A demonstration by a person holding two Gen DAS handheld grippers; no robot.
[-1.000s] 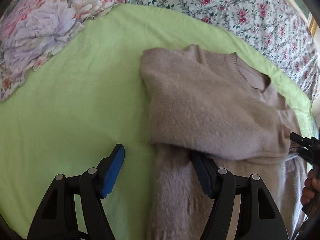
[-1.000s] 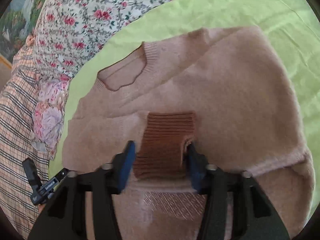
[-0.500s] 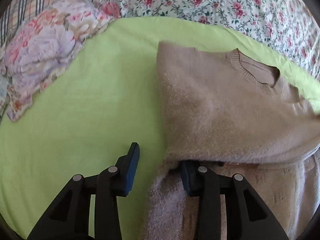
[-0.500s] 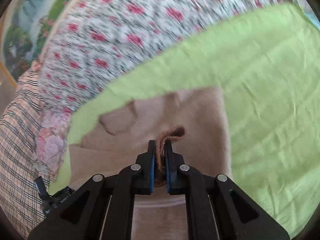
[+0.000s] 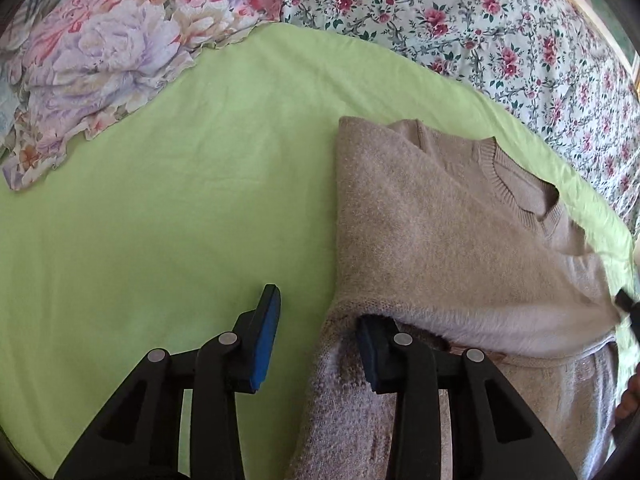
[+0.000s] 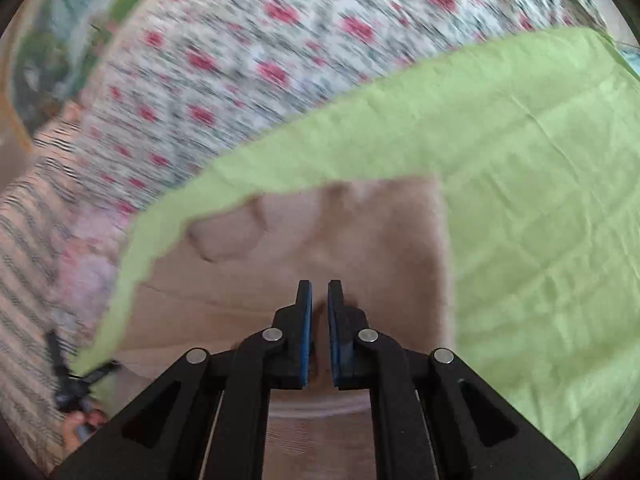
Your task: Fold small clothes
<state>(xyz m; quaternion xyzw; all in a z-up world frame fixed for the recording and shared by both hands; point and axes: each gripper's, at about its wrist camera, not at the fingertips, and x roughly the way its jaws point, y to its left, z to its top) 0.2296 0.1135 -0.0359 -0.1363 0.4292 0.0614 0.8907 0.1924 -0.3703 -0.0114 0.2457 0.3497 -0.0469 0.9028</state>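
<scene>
Left wrist view: the left gripper (image 5: pixel 316 336) is gaping wide over the beige sweater (image 5: pixel 440 240), lying on the green sheet (image 5: pixel 180 200), one pad tucked under a fold. Right wrist view, blurred: the right gripper (image 6: pixel 319 328) is showing a narrow gap; any grip is unclear.

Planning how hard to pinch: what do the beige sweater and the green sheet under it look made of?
Sweater: seemingly soft knit, wool or acrylic; fuzzy nap, ribbed collar. Green sheet: thin woven fabric, likely cotton; matte, fine creases.
</scene>
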